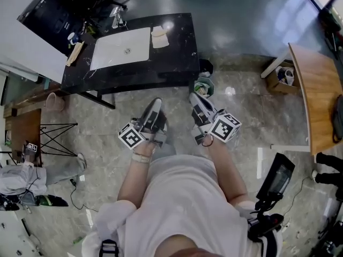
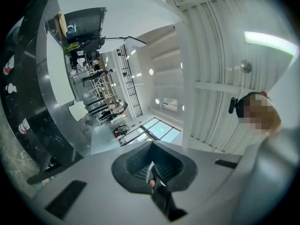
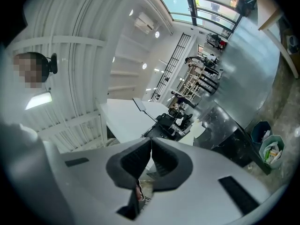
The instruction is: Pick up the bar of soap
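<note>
Currently you hold both grippers low before your torso, over stone floor (image 1: pixel 107 116), short of black counter (image 1: pixel 179 47). Left gripper (image 1: pixel 155 105): jaws pressed together, nothing between. Right gripper (image 1: pixel 194 98): jaws closed too, empty. Bar of soap (image 1: pixel 159 38) lies on counter top, just right of white sink (image 1: pixel 120 48), well apart from both grippers. Small bin (image 1: pixel 203 85) stands just beyond right gripper tip.

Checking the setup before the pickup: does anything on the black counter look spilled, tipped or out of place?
Nothing stands out. The bar of soap lies beside the sink on the counter, no spill visible. The left gripper and right gripper are shut and empty.
</note>
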The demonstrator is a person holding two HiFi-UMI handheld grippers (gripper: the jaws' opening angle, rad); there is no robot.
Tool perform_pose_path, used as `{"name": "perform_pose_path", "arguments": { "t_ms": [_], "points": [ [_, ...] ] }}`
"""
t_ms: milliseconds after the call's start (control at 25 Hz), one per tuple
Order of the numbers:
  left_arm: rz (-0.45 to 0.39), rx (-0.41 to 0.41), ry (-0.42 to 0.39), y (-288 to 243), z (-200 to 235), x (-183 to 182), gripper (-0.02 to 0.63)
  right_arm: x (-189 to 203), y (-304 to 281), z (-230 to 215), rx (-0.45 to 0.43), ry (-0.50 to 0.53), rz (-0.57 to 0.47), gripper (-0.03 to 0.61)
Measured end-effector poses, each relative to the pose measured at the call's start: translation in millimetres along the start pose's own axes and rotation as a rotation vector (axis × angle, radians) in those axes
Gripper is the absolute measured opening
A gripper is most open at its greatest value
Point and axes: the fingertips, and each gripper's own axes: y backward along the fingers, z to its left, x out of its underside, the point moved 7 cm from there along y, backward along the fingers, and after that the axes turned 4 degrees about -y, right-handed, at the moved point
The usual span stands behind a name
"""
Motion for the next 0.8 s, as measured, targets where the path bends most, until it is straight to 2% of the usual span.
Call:
{"name": "perform_pose_path", "arguments": {
  "t_ms": [320,800],
  "points": [
    [0.016,-0.031,0.044,-29.7,79.6,-47.4,0.006,-7.6,-85.2,-39.9,0.049,-0.018,0.017,0.021],
    [0.028,-0.053,0.104,-61.7,216.0,-149.6,0.006,-6.1,-260.5,-94.0,0.108,-0.035,0.067,0.023]
  ]
}}
